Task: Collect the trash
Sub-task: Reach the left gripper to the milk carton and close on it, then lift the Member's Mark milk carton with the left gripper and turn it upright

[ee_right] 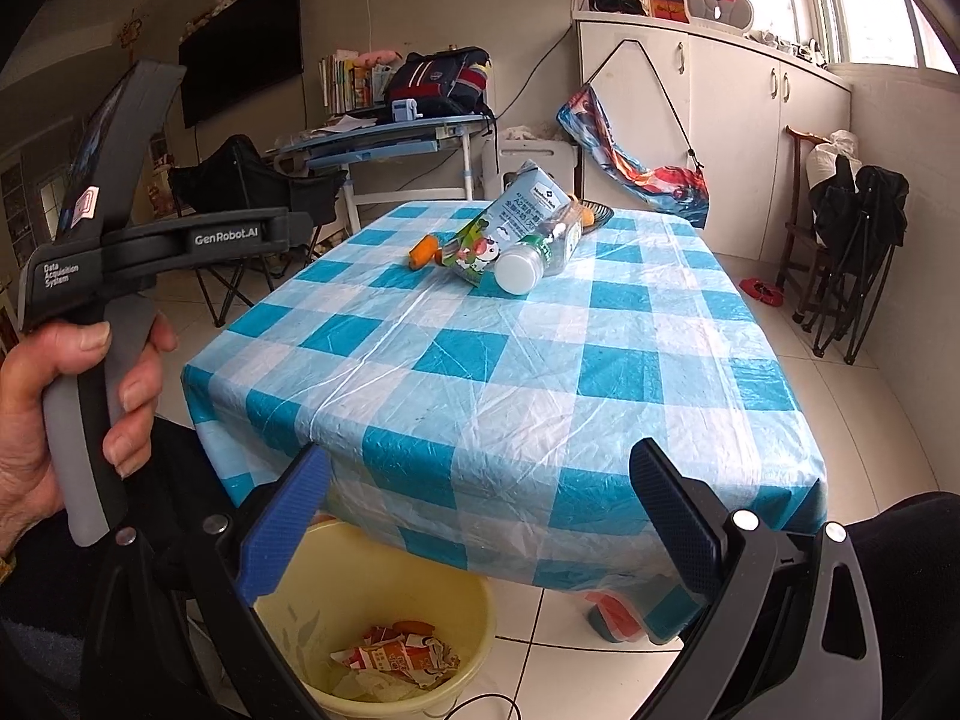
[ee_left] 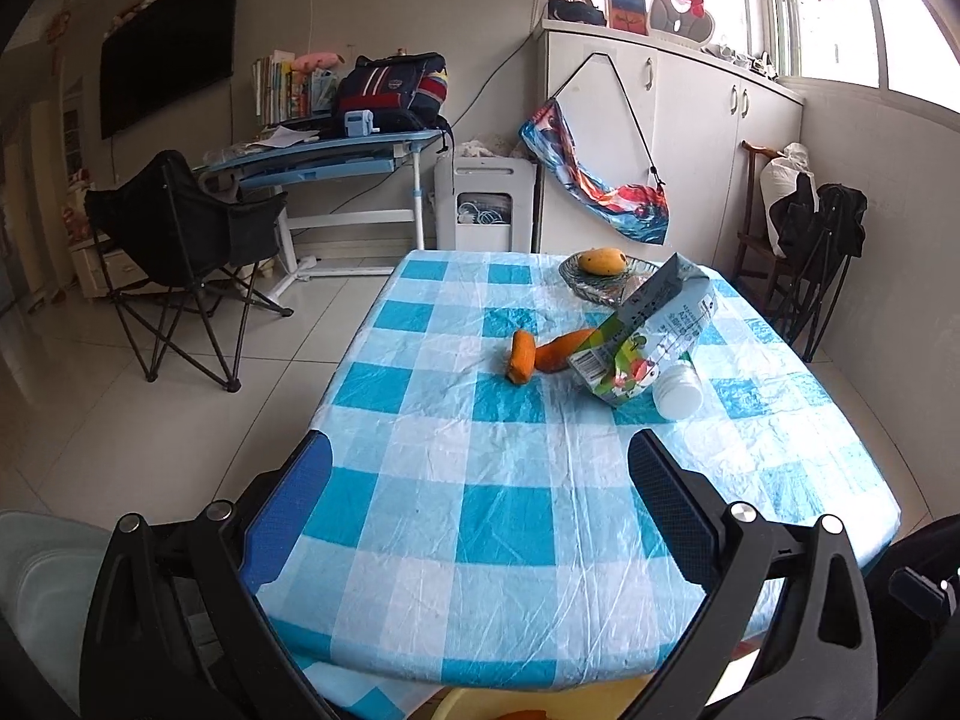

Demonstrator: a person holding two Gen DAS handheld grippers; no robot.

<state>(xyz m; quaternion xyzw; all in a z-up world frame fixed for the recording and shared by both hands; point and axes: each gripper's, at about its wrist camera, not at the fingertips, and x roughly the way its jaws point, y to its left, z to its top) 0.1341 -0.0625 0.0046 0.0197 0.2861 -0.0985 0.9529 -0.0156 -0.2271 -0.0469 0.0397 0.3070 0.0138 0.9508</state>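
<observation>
A crushed milk carton [ee_left: 645, 333] leans on a plastic bottle with a white cap [ee_left: 678, 390] at the far right of the checked table [ee_left: 480, 480]. Two orange peel-like pieces [ee_left: 540, 354] lie beside them. The same carton [ee_right: 510, 228], bottle [ee_right: 528, 261] and an orange piece [ee_right: 423, 252] sit at the table's far end in the right wrist view. A yellow bucket [ee_right: 384, 612] holding torn packaging stands on the floor below the near table edge. My left gripper [ee_left: 480, 468] hangs open over the near table. My right gripper [ee_right: 480, 492] is open above the bucket, empty.
A glass bowl [ee_left: 606, 282] with a mango [ee_left: 600, 260] stands at the far table edge. A hand [ee_right: 54, 420] holds the left gripper's handle at left. A black folding chair [ee_left: 180, 240] and a blue desk [ee_left: 336, 150] stand beyond on the tiled floor.
</observation>
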